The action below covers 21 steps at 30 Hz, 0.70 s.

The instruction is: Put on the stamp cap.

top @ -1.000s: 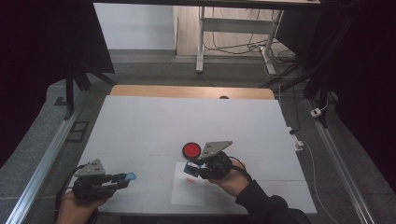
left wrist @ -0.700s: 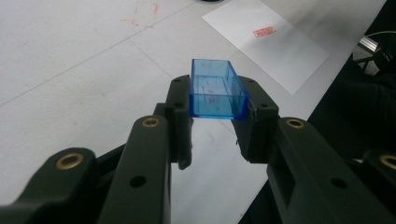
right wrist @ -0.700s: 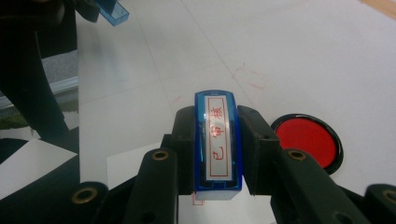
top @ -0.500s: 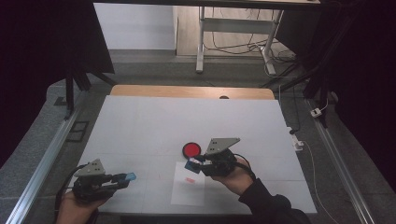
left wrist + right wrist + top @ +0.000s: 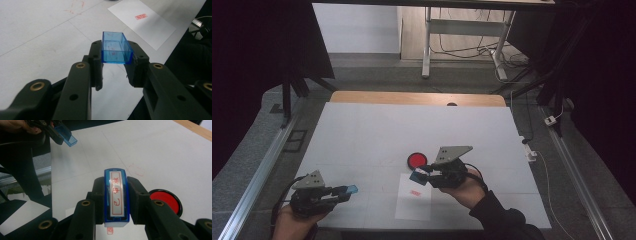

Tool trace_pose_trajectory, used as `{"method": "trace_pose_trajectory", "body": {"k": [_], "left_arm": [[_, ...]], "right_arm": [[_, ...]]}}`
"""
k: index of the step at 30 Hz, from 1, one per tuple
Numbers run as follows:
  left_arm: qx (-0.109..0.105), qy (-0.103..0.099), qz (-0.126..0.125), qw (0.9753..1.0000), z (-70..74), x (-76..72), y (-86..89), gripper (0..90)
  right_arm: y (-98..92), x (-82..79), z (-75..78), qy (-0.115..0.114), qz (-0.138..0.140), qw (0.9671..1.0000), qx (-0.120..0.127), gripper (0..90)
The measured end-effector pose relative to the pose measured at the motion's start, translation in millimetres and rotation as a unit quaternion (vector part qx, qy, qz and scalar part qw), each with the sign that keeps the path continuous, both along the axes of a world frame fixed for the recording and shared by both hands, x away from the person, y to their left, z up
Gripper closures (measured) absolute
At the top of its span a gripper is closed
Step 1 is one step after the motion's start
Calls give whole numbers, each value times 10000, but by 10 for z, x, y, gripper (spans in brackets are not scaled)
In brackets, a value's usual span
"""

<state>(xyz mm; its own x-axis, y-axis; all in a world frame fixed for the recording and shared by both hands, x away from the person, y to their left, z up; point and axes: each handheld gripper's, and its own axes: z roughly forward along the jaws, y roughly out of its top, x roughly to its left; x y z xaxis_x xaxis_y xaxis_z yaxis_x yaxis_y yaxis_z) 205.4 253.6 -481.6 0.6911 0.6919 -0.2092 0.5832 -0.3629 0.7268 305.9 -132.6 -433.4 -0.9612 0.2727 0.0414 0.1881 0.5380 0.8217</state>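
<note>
Right gripper view, writing: the stamp point(image 5: 116, 197) shows a white face strip with red Chinese characters running lengthwise; strokes too soft to read for certain.
Stamp: blue-bodied rectangular stamp, pinched by its long sides between the jaws of the right gripper point(image 5: 116, 200), face turned up toward the camera, held above the table.
Right gripper, high view: the right gripper point(image 5: 424, 175) sits at mid-table, near side, jaws pressed onto the stamp point(image 5: 417, 176), pointing left, just over the top edge of the paper.
Paper: white sheet point(image 5: 414, 205) lying flat near the front table edge; it carries one small red rectangular stamp print point(image 5: 415, 192). Left gripper view shows the same print point(image 5: 140, 16) on the sheet point(image 5: 150, 27); characters too small to read.
Ink pad: round black case with red pad point(image 5: 416, 160), lid off, on the table just beyond the paper and just left of the right gripper; red pad point(image 5: 166, 200) shows beside the right jaw.
Left gripper: the left gripper point(image 5: 116, 58) has jaws closed on a clear blue stamp cap point(image 5: 116, 48), open side up, nothing inside it.
Left gripper, high view: the left gripper point(image 5: 343, 192) is at the near left corner, cap point(image 5: 349, 190) at the jaw tips, well apart from the paper.
Table marks: faint red smudges on the white tabletop point(image 5: 136, 170).
Table: white top point(image 5: 412, 125), wooden strip along the far edge.
</note>
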Motion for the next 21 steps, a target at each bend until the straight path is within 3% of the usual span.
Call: {"method": "trace_pose_trajectory", "body": {"k": [5, 11, 21], "left_arm": [[-83, -55, -11, 9999, 9, 9, 14, 683], [-39, -174, -68, 9998, 45, 31, -11, 683], [-15, -386, -468, 9982, 129, 86, -165, 681]], "right_arm": [[6, 14, 13, 3, 33, 10000, 30, 700], [3, 14, 30, -19, 40, 10000, 26, 699], [-7, 26, 46, 23, 67, 9999, 92, 699]]}}
